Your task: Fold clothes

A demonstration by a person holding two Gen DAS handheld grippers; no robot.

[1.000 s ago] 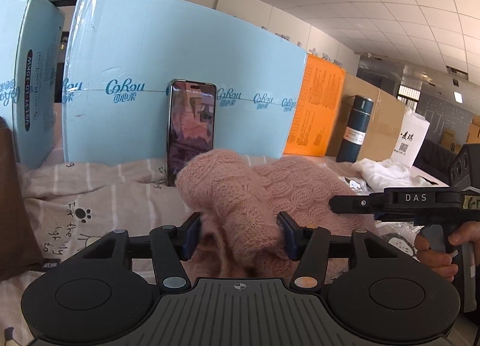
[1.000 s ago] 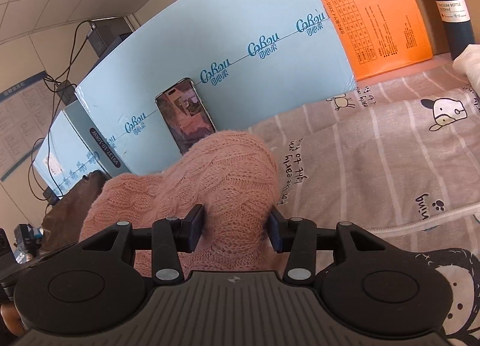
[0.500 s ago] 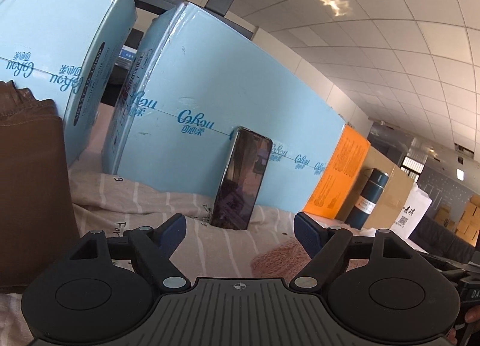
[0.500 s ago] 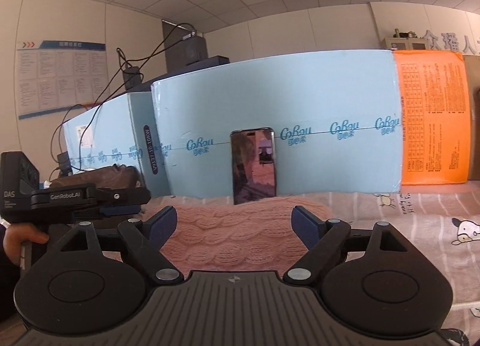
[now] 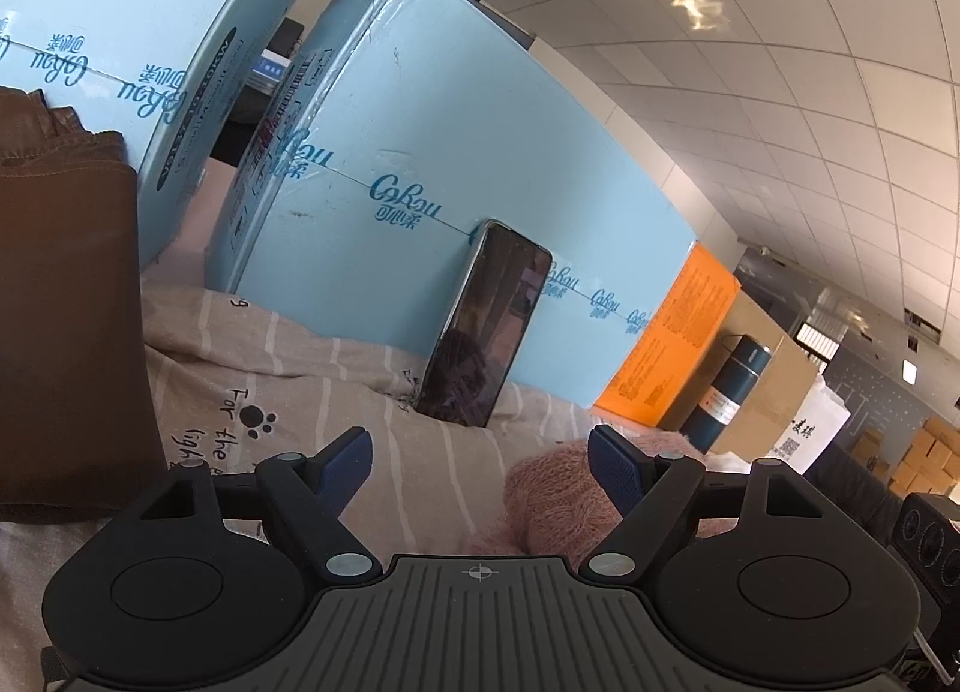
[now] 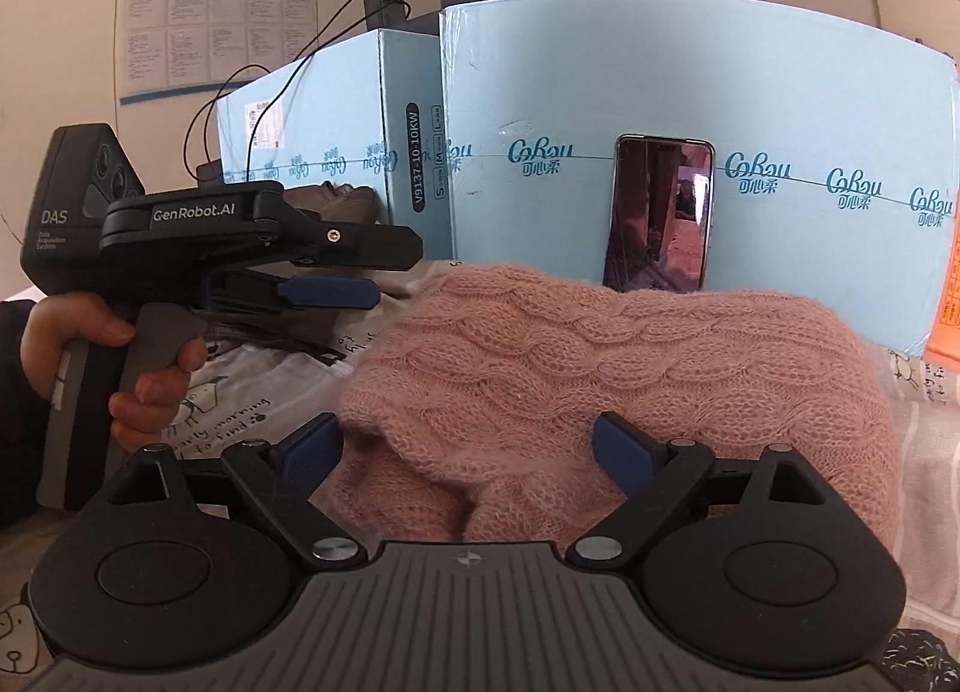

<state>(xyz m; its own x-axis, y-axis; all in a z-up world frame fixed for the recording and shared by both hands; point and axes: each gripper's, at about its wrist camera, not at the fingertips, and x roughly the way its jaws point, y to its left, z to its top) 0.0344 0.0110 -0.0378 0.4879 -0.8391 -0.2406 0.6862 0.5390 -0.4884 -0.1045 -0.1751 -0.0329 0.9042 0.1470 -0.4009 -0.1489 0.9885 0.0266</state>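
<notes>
Both grippers spread, holding nothing: left gripper (image 5: pixel 477 464), right gripper (image 6: pixel 465 446). Pink sweater (image 6: pixel 630 368) bunched on striped sheet (image 5: pixel 336 386), near phone (image 6: pixel 659 215). Between folds; you regrasp edge next.

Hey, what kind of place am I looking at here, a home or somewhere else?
Probably an office or storeroom set up for recording, not a home: a tiled drop ceiling, stacked brown cardboard cartons, and a printed notice board on the wall behind the pink knitted sweater.
</notes>
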